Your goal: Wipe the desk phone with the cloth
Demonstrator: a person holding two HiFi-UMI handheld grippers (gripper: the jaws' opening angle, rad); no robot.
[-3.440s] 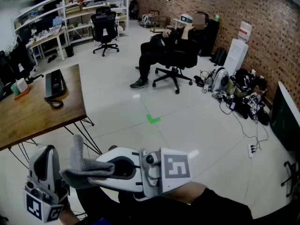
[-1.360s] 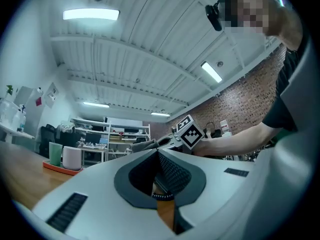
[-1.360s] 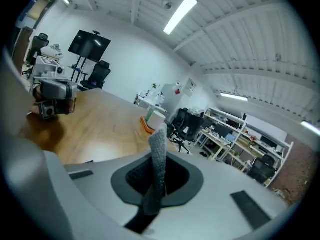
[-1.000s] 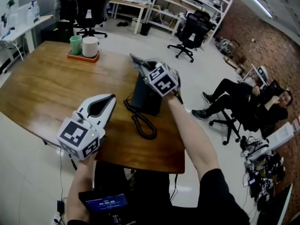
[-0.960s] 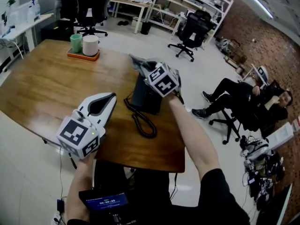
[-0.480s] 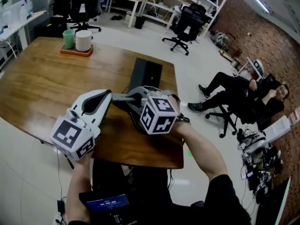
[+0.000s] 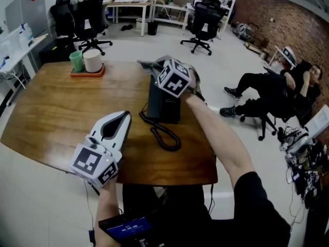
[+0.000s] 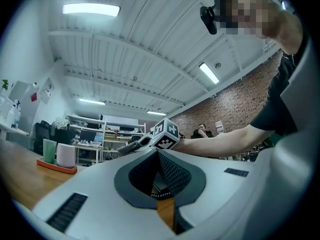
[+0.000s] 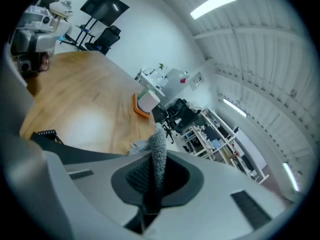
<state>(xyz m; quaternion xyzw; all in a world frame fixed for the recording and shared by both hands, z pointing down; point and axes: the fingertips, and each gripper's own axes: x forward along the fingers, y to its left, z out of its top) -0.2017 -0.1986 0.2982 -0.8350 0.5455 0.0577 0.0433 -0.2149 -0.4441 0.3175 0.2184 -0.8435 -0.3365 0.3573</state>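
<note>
Head view, read left to right. At the far left of the wooden surface (image 7: 46,112) stands an orange tray (image 7: 87,72) carrying a green cup (image 7: 76,61) and a white cup (image 7: 93,61). Nearer the person, the left claw (image 7: 122,116) hovers over the near part of the surface, well apart from the phone; its own view shows the jaws drawn together at the tips with nothing between them. The desk phone (image 7: 163,102), a dark upright-backed unit, sits right of centre, with its coiled cord (image 7: 163,134) lying in a loop on the wood toward the near edge. The right claw (image 7: 154,66) is held over the far end of the phone, its jaws pinched on a fold of the grey cloth (image 7: 145,64); whether the cloth touches the casing cannot be told. A seated person (image 7: 272,94) occupies a chair well off to the right. Judged handling: the cloth is light, soft and limp, best gripped at a bunched fold so that a free portion trails for wiping. The phone is probably rigid, light plastic that may slide on the smooth wood, and its handset and cord could be dislodged or snagged; steadying the base at one side with the left claw would suit.
</note>
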